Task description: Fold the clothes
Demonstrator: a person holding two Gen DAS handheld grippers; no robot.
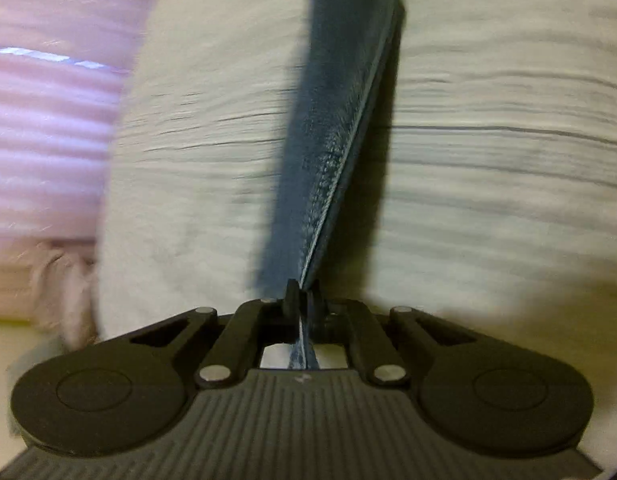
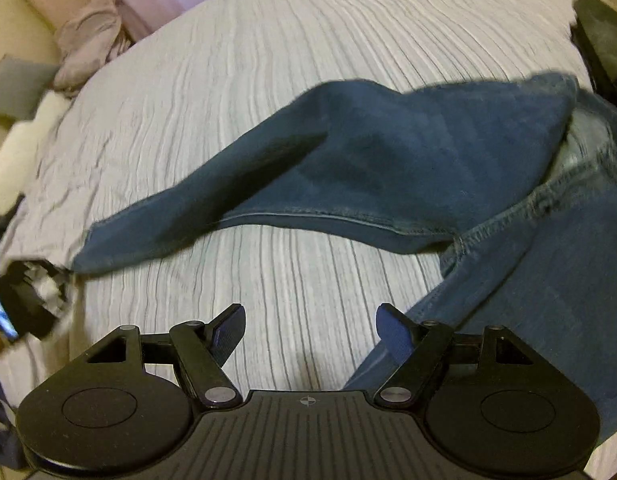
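Only the left wrist view is showing the left hand-held gripper (image 1: 301,294) pinching the jeans (image 1: 340,128); the right hand-held gripper (image 2: 310,330) is hovering spread over the bed (image 2: 268,60).

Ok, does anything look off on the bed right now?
Yes: the blue denim jeans lie skewed, one leg splayed sideways across the grey striped bedspread, not aligned for folding. The left gripper pinches a denim edge.

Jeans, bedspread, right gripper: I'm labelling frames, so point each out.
jeans (image 2: 388,152): right wrist view, raised leg.
bedspread (image 2: 268,60): right wrist view, bare striped part.
right gripper (image 2: 310,332): right wrist view, between open fingertips.
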